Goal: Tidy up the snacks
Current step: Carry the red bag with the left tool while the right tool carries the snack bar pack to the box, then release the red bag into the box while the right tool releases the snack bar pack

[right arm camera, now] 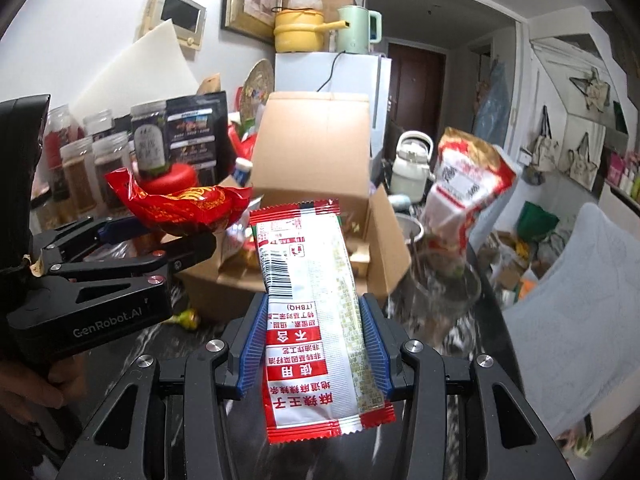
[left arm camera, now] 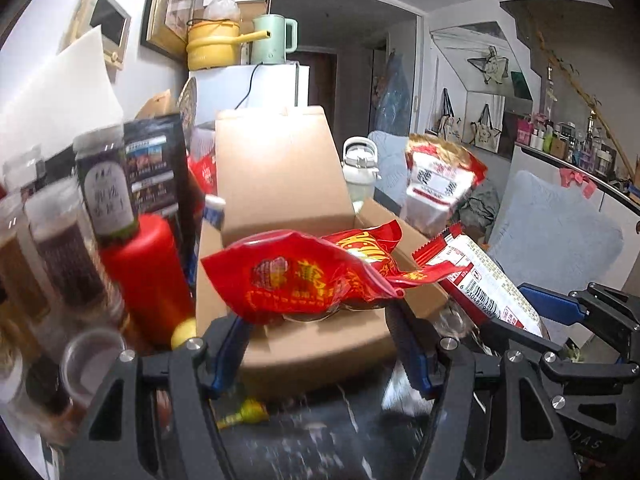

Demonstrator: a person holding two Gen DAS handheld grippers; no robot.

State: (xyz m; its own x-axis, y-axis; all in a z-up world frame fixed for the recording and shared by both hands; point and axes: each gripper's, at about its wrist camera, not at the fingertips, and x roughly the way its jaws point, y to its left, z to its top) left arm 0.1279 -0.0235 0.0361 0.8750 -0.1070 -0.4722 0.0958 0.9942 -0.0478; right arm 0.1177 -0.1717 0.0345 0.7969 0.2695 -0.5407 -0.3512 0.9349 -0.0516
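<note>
Each gripper pinches a snack: left gripper [left arm camera: 316, 344] a red packet [left arm camera: 304, 276], right gripper [right arm camera: 316, 344] a white sachet [right arm camera: 312, 320]. Carry both level toward the open cardboard box [right arm camera: 320, 160] at twelve o'clock before releasing.

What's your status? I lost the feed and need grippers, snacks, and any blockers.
Left gripper shut on red snack bag. Right gripper shut on white-and-red packet. Open cardboard box ahead, nothing seen blocking it.
</note>
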